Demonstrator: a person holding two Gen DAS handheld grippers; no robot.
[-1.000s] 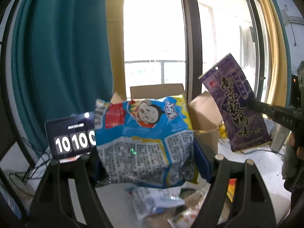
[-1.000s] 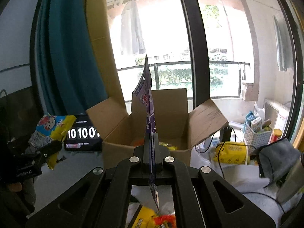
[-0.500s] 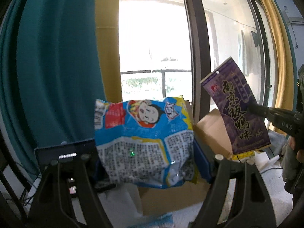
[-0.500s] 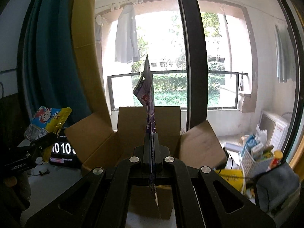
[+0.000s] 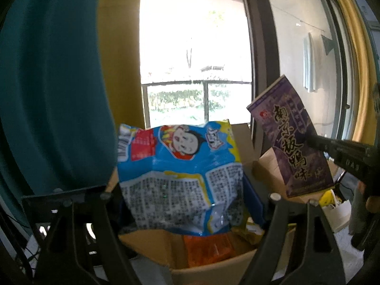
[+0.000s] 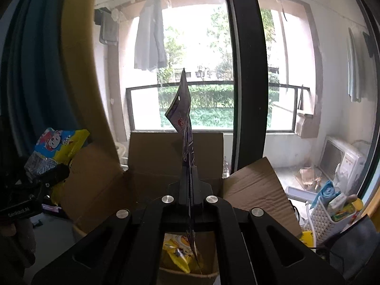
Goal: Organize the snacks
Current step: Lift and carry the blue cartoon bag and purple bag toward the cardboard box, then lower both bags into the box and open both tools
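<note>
Over cardboard box (image 5: 213, 266), blue snack bag (image 5: 180, 178) spans opening jaws.

Teal curtain (image 5: 54, 90) hangs left of the window; outside, a pale shirt (image 6: 149, 45) dangles over the balcony railing (image 6: 213, 84), white slatted basket (image 6: 332, 216) sits lower right.

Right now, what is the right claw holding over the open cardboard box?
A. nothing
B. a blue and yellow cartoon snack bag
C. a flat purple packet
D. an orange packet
C: the right claw is shut on the flat purple packet, seen edge-on in its own view above the cardboard box; the blue cartoon bag sits in the left claw.
</note>
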